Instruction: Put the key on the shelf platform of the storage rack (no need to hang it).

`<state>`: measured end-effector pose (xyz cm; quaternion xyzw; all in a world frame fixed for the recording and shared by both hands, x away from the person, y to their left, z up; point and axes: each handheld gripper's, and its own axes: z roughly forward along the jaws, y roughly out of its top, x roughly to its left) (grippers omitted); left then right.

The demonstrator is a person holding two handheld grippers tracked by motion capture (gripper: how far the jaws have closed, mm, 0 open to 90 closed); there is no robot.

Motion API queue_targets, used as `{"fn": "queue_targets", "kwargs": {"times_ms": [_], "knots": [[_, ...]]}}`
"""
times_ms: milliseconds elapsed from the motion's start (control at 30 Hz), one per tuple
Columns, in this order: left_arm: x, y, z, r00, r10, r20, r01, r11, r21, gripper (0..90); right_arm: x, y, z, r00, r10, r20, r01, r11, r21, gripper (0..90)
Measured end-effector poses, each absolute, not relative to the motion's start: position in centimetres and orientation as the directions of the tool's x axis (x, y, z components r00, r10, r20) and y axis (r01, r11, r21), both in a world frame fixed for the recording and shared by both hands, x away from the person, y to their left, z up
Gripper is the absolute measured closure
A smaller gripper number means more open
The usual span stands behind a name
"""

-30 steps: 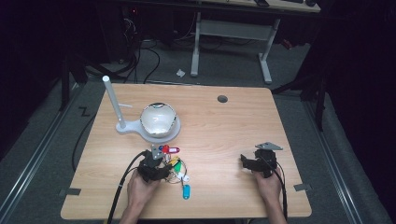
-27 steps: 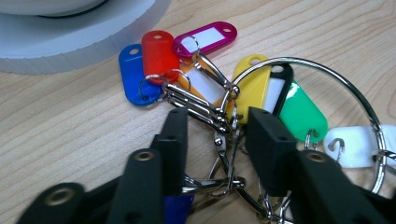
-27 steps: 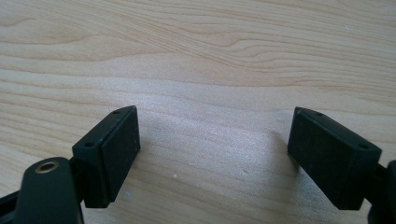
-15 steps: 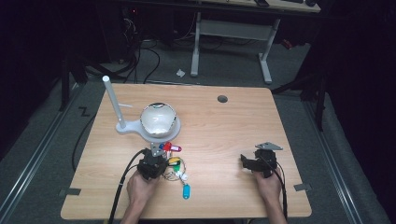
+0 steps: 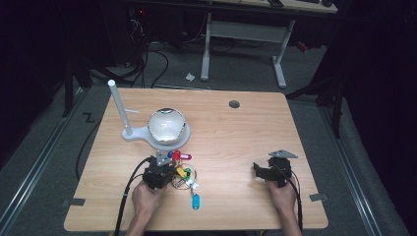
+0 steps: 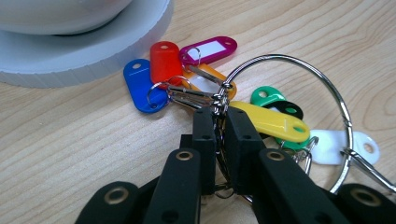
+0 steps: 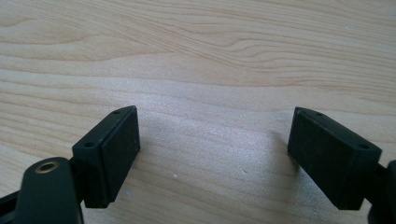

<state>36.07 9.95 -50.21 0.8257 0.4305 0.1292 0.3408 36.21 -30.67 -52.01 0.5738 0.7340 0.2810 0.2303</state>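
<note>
High view: wooden table (image 5: 236,132) seen whole, white stand with a domed lens (image 5: 166,127) at far left, bunch of key tags on a wire ring (image 5: 184,174) lying just near of its base, left gripper (image 5: 158,176) pressed against the bunch's left side, right gripper (image 5: 271,170) well apart at near right over bare wood; ring itself too thin to trace, fingers of both too small to read. Left gripper view: ring (image 6: 299,112) large and plain, blue, red, magenta, orange, green, yellow and white tags fanned on the wood beside the stand's white base (image 6: 84,51); fingers (image 6: 205,140) just closed, pinched on the ring wire where the small split rings gather; ring's near arc hidden behind them, stand cut off at the top edge. Right gripper view: fingers (image 7: 116,149) spread wide apart, nothing between them, bare wood grain beyond, outer finger cut off at the right edge.
</note>
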Motion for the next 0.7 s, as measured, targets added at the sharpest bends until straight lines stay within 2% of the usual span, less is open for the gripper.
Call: {"fn": "queue_targets", "kwargs": {"times_ms": [700], "knots": [[35.4, 11.4, -47.2, 0.608, 0.779, -0.150, 0.583, -0.311, 0.750, 85.7, 36.2, -30.7, -52.0, -0.235, 0.972, -0.015, 0.713, 0.183, 0.677, 17.0]]}}
